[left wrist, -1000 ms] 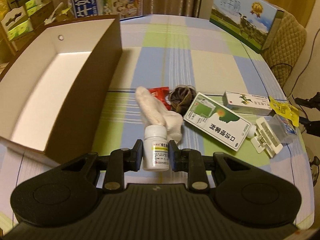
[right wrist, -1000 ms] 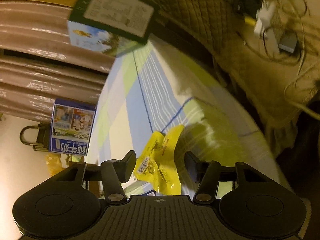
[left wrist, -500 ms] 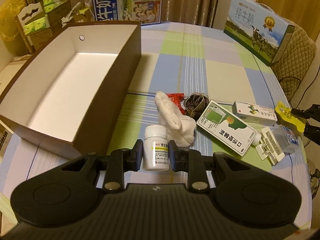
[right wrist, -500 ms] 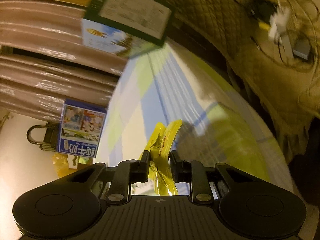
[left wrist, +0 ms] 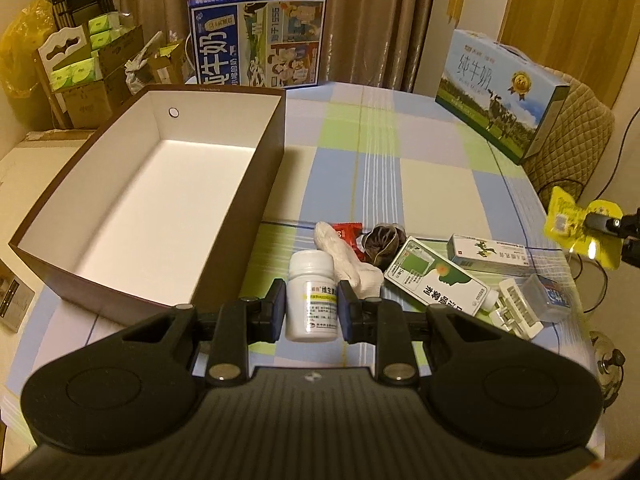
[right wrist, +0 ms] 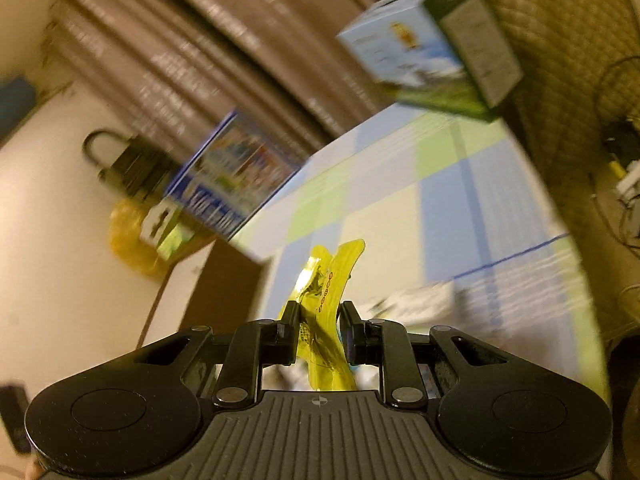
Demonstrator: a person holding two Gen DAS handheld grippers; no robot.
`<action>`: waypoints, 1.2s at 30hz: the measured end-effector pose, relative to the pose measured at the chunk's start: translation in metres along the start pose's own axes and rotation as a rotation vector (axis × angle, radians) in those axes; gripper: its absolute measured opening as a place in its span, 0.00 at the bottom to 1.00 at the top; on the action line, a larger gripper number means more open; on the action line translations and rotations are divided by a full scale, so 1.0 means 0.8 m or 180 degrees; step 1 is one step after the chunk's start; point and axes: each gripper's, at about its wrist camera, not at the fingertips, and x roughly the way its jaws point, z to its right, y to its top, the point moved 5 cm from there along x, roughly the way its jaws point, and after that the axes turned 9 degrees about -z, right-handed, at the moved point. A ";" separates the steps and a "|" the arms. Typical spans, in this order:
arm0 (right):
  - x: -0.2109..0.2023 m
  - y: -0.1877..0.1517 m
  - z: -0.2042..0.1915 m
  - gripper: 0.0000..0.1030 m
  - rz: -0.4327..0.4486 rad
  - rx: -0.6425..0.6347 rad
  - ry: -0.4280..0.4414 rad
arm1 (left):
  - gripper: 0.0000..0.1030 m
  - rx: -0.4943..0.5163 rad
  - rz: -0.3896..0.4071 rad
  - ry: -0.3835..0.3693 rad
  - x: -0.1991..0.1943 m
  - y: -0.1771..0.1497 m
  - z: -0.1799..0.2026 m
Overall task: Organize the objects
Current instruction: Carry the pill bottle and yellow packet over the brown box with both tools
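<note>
- The left gripper (left wrist: 312,306) is clamped on a white pill bottle (left wrist: 312,296), one finger pressed against each side of its labelled body.
- The bottle stands upright in the grip, long axis vertical, its white cap (left wrist: 311,265) on top. It is lifted above the checked tablecloth (left wrist: 380,160), just beside the near right corner of the open brown box (left wrist: 240,208).
- The box has a white inside and lies on the left part of the table, its long axis running away from the camera toward a blue milk carton (left wrist: 256,38) at the far edge.
- Beyond the bottle sit a crumpled white cloth (left wrist: 348,260), a small red packet (left wrist: 348,232) and a dark netted ball (left wrist: 382,242), all close together.
- To their right a green-and-white medicine box (left wrist: 434,282) lies flat and slanted, long axis running from far left to near right. A smaller white carton (left wrist: 488,258) lies behind it, and a clear plastic case (left wrist: 532,306) beside it.
- The right gripper (right wrist: 319,326) is closed on a yellow sachet (right wrist: 324,312), pinching it across its lower half.
- In the right wrist view the sachet's long axis runs forward along the fingers, its free end pointing up and away toward the table. This view is blurred by motion.
- In the left wrist view the same sachet (left wrist: 576,220) hangs in the air past the table's right edge, well apart from the box.
- A second milk carton (left wrist: 500,88) stands at the far right of the table.
</note>
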 end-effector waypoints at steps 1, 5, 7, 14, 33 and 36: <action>0.003 -0.011 -0.013 0.18 -0.0042 -0.0037 0.0022 | 0.22 0.0007 0.0006 -0.0019 -0.002 0.000 -0.004; 0.022 -0.051 -0.059 0.18 -0.0204 -0.0034 0.0126 | 0.22 0.0077 0.0046 -0.0126 -0.010 0.007 -0.022; 0.036 -0.066 -0.083 0.18 -0.0241 -0.0022 0.0158 | 0.22 0.0127 0.0049 -0.0183 -0.014 0.013 -0.036; 0.098 -0.087 -0.178 0.18 -0.0275 -0.0182 0.0227 | 0.22 0.0239 0.0072 -0.0304 -0.015 0.040 -0.103; 0.307 -0.092 -0.328 0.18 -0.0545 -0.0694 -0.0070 | 0.22 0.0273 -0.0248 -0.0266 0.046 0.090 -0.266; 0.331 -0.098 -0.336 0.18 -0.0644 -0.0760 -0.0163 | 0.22 0.0251 -0.0328 -0.0275 0.062 0.090 -0.279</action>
